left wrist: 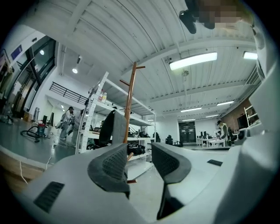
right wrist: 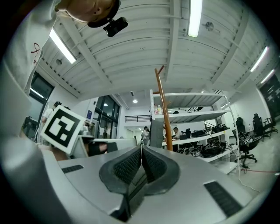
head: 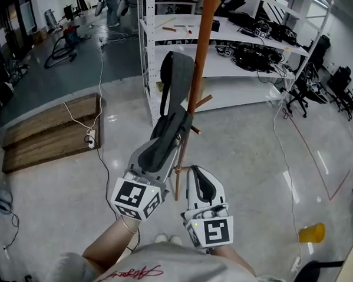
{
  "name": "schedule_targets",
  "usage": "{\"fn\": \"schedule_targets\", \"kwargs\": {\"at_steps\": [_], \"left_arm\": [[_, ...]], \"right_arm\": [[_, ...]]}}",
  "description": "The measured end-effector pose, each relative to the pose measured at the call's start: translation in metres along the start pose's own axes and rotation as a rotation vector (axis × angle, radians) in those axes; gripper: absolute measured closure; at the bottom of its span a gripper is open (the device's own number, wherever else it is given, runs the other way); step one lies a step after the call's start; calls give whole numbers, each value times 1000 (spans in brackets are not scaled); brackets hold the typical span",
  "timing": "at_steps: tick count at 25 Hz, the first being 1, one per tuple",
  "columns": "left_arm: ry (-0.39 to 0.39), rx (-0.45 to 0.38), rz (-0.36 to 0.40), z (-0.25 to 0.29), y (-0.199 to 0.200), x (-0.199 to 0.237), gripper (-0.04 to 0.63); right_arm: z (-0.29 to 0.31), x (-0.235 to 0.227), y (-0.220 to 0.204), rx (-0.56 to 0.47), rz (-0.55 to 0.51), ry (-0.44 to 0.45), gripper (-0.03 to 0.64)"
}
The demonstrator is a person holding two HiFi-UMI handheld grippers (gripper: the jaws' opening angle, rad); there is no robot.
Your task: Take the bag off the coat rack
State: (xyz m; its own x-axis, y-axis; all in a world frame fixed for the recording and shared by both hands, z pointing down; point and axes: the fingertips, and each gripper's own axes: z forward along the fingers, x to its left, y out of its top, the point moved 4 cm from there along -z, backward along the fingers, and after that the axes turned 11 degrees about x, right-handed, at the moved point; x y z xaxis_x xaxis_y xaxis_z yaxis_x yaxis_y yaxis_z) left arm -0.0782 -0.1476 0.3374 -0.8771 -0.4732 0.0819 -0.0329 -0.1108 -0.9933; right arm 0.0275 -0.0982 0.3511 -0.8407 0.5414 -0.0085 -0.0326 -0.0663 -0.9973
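At the bottom of the head view, the left gripper (left wrist: pixel 140 159) and the right gripper (right wrist: pixel 141 164) sit side by side just above the person's grey shirt (head: pixel 158 272). The left gripper's jaws stand apart with nothing pinched between the pads. The right gripper's jaws are pressed together and empty. Just beyond them, at frame centre, the wooden coat rack (head: pixel 198 68) rises from the glossy floor (head: pixel 252 159). The dark grey bag (head: pixel 178 78) hangs on it by its strap, left of the pole. In the left gripper view the bag lies past the jaw tips, not between them. Behind stand white shelves (head: pixel 238 87) loaded with black gear, and a wooden platform (head: pixel 53 131) lies at mid left.
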Motion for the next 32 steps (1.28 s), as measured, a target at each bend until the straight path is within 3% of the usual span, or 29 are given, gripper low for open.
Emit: {"fn": "schedule_targets", "kwargs": {"at_steps": [2, 8, 15, 27, 32], "left_arm": [[21, -4, 0, 14, 12, 16, 402], [56, -26, 0, 63, 46, 48, 391], [75, 91, 12, 127, 38, 78, 361], [5, 184, 80, 192, 52, 89, 345], [-17, 183, 117, 202, 50, 85, 348]], "right_arm": [[2, -3, -2, 15, 1, -9, 598], [5, -15, -2, 25, -7, -47, 600], [7, -24, -6, 33, -19, -83, 598], [5, -48, -16, 74, 6, -153, 600], [3, -53, -22, 86, 1, -174, 600]]}}
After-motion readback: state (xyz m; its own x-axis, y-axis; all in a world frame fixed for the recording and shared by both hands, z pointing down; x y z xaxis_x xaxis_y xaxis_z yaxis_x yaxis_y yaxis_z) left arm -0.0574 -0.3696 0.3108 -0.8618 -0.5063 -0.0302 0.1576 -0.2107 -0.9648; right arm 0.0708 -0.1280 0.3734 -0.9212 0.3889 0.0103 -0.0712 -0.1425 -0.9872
